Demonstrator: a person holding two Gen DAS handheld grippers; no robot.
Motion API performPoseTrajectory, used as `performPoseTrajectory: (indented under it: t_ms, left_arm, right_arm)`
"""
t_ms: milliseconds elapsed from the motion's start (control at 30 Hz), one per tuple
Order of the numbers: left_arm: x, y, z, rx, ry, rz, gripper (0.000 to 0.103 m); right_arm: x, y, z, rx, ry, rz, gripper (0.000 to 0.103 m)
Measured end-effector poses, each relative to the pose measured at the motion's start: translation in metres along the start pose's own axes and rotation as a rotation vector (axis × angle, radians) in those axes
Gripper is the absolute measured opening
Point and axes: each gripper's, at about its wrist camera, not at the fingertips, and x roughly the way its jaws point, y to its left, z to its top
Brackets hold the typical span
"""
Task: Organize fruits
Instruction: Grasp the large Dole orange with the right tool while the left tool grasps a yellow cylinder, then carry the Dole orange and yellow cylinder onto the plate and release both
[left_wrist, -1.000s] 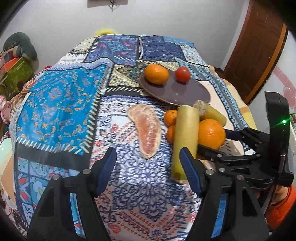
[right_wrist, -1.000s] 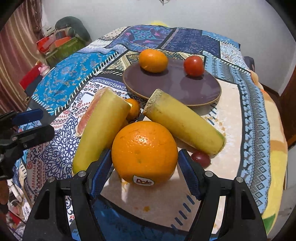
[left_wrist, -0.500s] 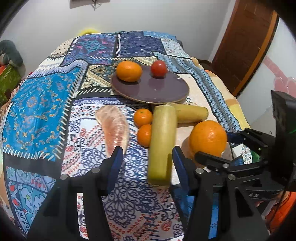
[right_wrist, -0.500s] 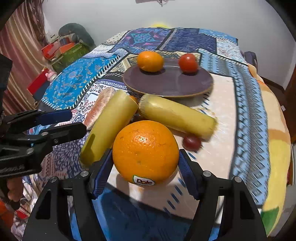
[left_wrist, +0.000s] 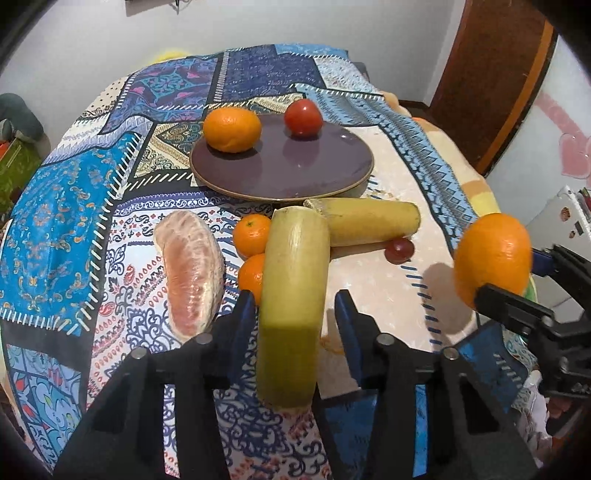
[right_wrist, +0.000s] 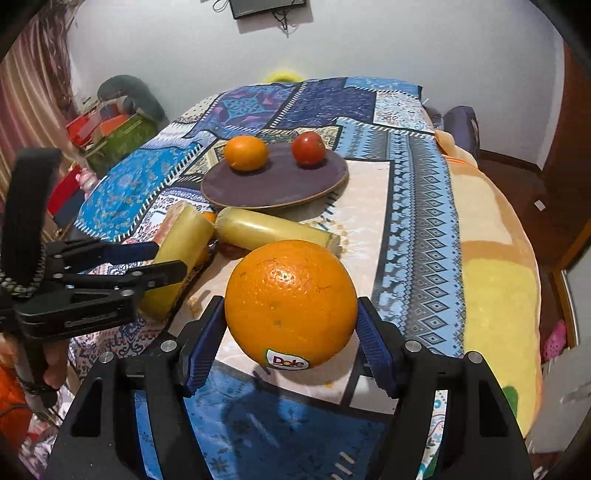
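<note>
Patchwork cloth (left_wrist: 55, 221) in blues and creams over the whole surface, all the fruit on it or above it. Toward the far side, a dark purple plate (left_wrist: 295, 173), flat on the cloth.

Left gripper (left_wrist: 295, 310) pointed down over the near end of the near banana (left_wrist: 295, 277). Jaws narrow, just been closing, one on each side of that banana. Left pad at or against the peel; a thin gap visible at the right pad, so not clamped. Banana flat on the cloth, lengthwise away from the camera.

Right gripper (right_wrist: 291, 325) off to the right, about half open and clamped on the orange (right_wrist: 291, 295), one pad on each flank. Orange clear of the cloth, shadow below it, Dole sticker on the underside facing the camera.

Far banana (left_wrist: 369, 221) crosswise just in front of the plate, its cut end touching the far end of the near one, the two in an L.

Pomelo wedge (left_wrist: 192, 273), peeled and pink, left of the near banana and just beside the left jaw, apart from it.

On the plate, near its far rim: mandarin (left_wrist: 232, 129) on the left, tomato (left_wrist: 303, 118) on the right, apart from each other.

Two small mandarins (left_wrist: 252, 236) side by side, tucked against the left side of the near banana, between it and the wedge.

Dark red grape (left_wrist: 399, 250) on the cloth just in front of the far banana's right end.
</note>
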Motion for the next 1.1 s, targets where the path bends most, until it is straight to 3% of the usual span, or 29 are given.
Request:
performPoseTrajectory:
  t_ms: [400,733,1100]
  left_arm:
    - [-0.01,0.011,-0.004,-0.035,-0.004,-0.02,0.037]
    - [-0.055,0.023,0.002,-0.048,-0.1,-0.034,0.035]
    - [-0.082,0.028,0.034,-0.05,-0.194,-0.053,0.035]
  right_arm:
    - [0.002,-0.001,0.002,0.007,-0.005,0.012,0.067]
    - [-0.007,0.008,0.021,-0.022,-0.049,0.001,0.067]
    - [-0.008,0.009,0.051,-0.046,-0.111,-0.018,0.066]
